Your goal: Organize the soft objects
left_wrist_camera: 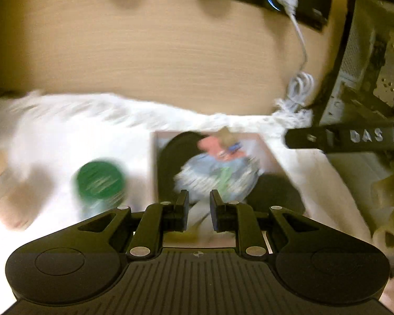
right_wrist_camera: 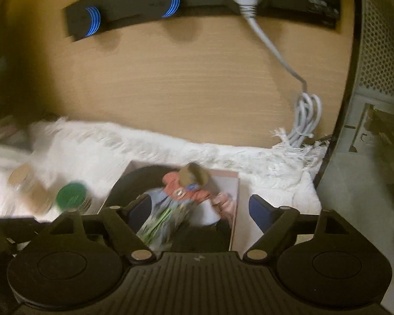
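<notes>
**Both grippers over boxed soft toy**

Left gripper [left_wrist_camera: 199, 202] jaws nearly clenched, narrow gap, nothing visibly pinched; blur, so grip on cloth can't be ruled out. Right gripper [right_wrist_camera: 199, 210] jaws released wide, nothing clamped. Soft toy [right_wrist_camera: 178, 199], pink and blue with green stripes, lies in open box [right_wrist_camera: 235, 183] on white fringed cloth [right_wrist_camera: 170, 144]. Green lid [left_wrist_camera: 99, 181] at 9 o'clock of box. Power strip [right_wrist_camera: 197, 5] at 12 o'clock.

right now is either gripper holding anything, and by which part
Right gripper is open and holds nothing; the blue, pink and green soft toy lies below its wide jaws. Left gripper is nearly closed; blur hides whether it pinches anything.
</notes>
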Available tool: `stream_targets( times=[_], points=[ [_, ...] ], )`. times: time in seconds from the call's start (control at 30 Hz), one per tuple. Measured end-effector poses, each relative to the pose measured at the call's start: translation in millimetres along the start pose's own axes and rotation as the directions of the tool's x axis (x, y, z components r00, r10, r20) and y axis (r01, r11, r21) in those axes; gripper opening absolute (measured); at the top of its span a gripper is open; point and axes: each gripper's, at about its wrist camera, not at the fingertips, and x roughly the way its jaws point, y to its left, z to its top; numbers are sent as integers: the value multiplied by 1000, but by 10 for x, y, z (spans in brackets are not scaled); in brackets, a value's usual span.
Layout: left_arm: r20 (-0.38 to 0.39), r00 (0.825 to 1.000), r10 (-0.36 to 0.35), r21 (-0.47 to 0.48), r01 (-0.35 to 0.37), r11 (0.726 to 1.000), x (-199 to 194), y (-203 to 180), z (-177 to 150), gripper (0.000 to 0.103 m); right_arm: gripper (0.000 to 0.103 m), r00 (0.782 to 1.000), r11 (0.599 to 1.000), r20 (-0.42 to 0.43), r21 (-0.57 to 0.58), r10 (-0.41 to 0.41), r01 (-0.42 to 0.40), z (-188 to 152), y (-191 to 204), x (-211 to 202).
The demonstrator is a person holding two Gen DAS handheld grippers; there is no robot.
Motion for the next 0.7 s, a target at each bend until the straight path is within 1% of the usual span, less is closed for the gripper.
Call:
stream_targets(
  times=[0.1, 0.2, 0.27, 0.37, 0.4, 0.47, 0.53, 0.57, 0.6, 0.63, 0.67, 0.7],
  points=[
    [-40, 996, 83, -59, -86, 995, -276, 188, -393, 21, 84, 999, 995, 8, -96, 40, -39, -266, 153, -126],
    [-87, 989, 122, -118, -132, 984, -426, 301, -778, 21, 85, 995, 981, -10, -167, 97, -98, -581, 323, -186],
    [-105, 981, 164, -164, -180, 970, -494, 342, -1039, 21, 85, 991, 970, -43, -202, 129, -135, -783, 451, -154],
    [-142, 962, 233, -244, -262, 934, -477, 381, -1303, 21, 85, 979, 955, -137, -234, 153, -182, -1029, 617, 39],
    [-118, 962, 245, -256, -268, 929, -478, 361, -1364, 21, 85, 977, 954, -155, -239, 149, -184, -1086, 661, 96],
    [-97, 958, 269, -249, -286, 926, -445, 283, -1444, 22, 85, 975, 954, -178, -244, 134, -176, -1205, 724, 229],
    [-91, 956, 278, -246, -292, 924, -413, 214, -1463, 29, 85, 971, 953, -212, -256, 109, -163, -1316, 774, 372],
    [-86, 961, 262, -247, -276, 929, -401, 182, -1466, 30, 86, 968, 951, -231, -266, 94, -156, -1352, 789, 425],
    [-78, 963, 257, -246, -269, 931, -367, 138, -1462, 37, 91, 971, 953, -223, -266, 85, -144, -1385, 781, 443],
    [-73, 962, 262, -239, -272, 932, -350, 95, -1455, 44, 97, 976, 957, -206, -263, 66, -121, -1404, 758, 443],
    [-68, 961, 267, -226, -276, 934, -287, 52, -1448, 48, 103, 977, 961, -207, -257, 49, -103, -1414, 732, 458],
    [-63, 960, 274, -212, -281, 936, -259, 10, -1459, 53, 103, 977, 965, -208, -244, 46, -98, -1422, 704, 477]
  ],
)
